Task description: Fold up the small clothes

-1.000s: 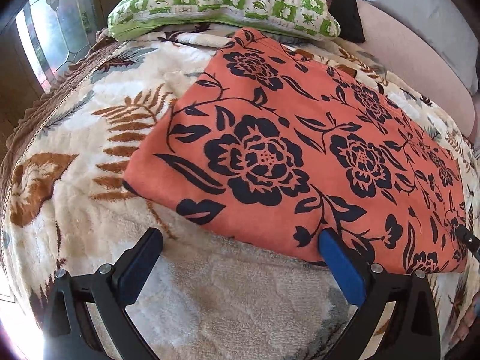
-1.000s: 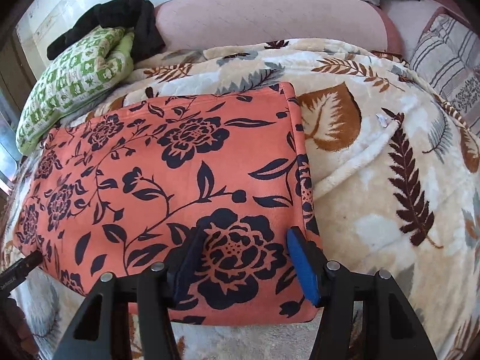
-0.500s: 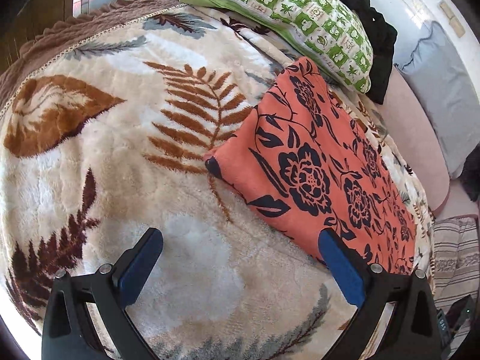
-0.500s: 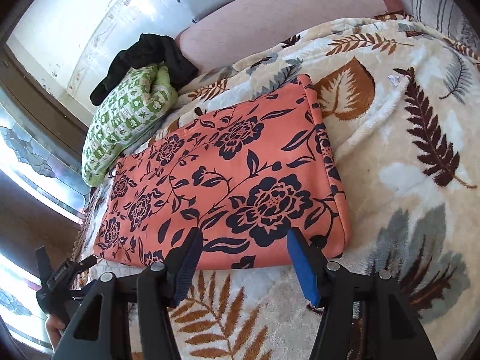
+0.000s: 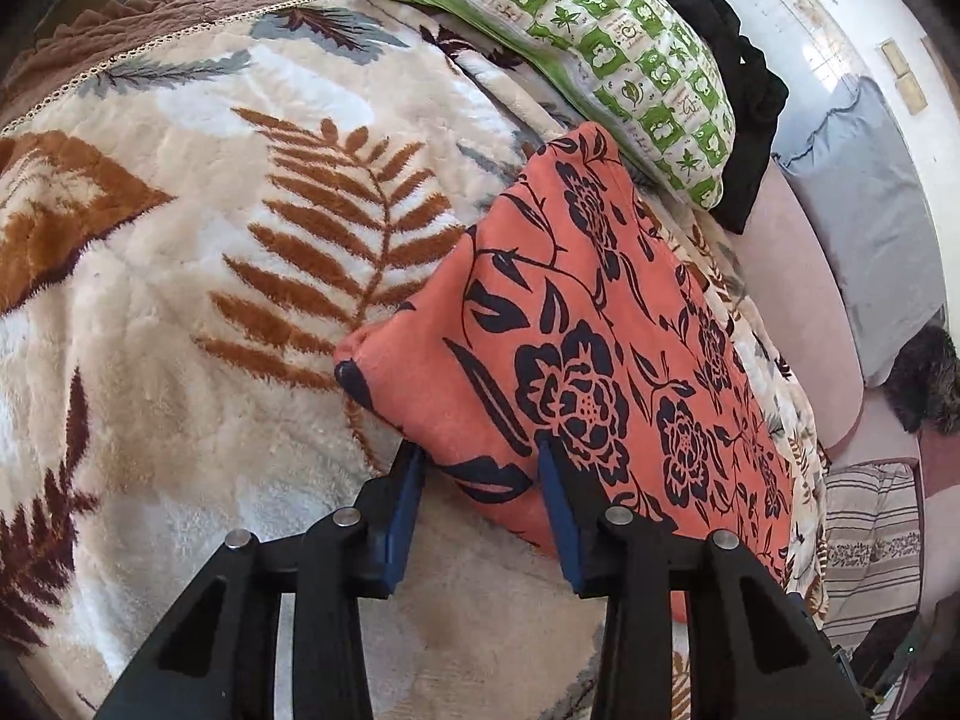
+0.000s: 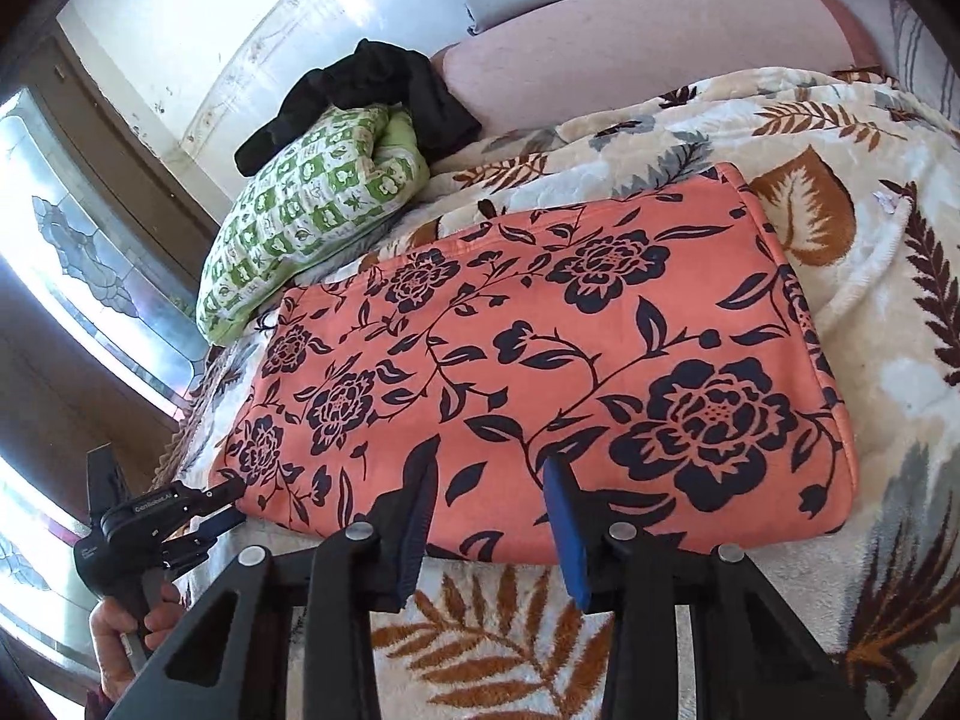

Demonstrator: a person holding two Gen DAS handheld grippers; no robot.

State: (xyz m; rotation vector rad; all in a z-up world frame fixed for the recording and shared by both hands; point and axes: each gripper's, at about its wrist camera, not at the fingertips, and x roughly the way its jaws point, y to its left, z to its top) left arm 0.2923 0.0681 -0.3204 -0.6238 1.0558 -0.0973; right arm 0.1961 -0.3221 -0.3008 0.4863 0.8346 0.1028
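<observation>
Cloth [image 6: 540, 360]: orange with dark floral print, folded into a flat rectangle, lying on the blanket; long axis along the near edge of the bed as seen from the right wrist, one short end toward the green pillow, the other toward the striped cushion.
Blanket [image 5: 210, 300]: cream plush, brown and grey leaf print, covering the bed under the cloth.
Left hand-held gripper [image 5: 480, 468]: at the near left corner of the cloth, jaws partly open and straddling the folded edge, blue pads on either side; not clamped on the fabric. Also visible in the right wrist view [image 6: 231, 501] with a hand on its handle.
Right hand-held gripper [image 6: 489, 480]: at the near long edge, left of its middle, jaws partly open, fingertips over the cloth; contact with the fabric not clear.
Pillow [image 6: 312, 222]: green and white check, just beyond the cloth's left end.
Black garment [image 6: 372, 90]: bunched behind the pillow.
Cushion [image 5: 870, 534]: striped, near the cloth's far end.
</observation>
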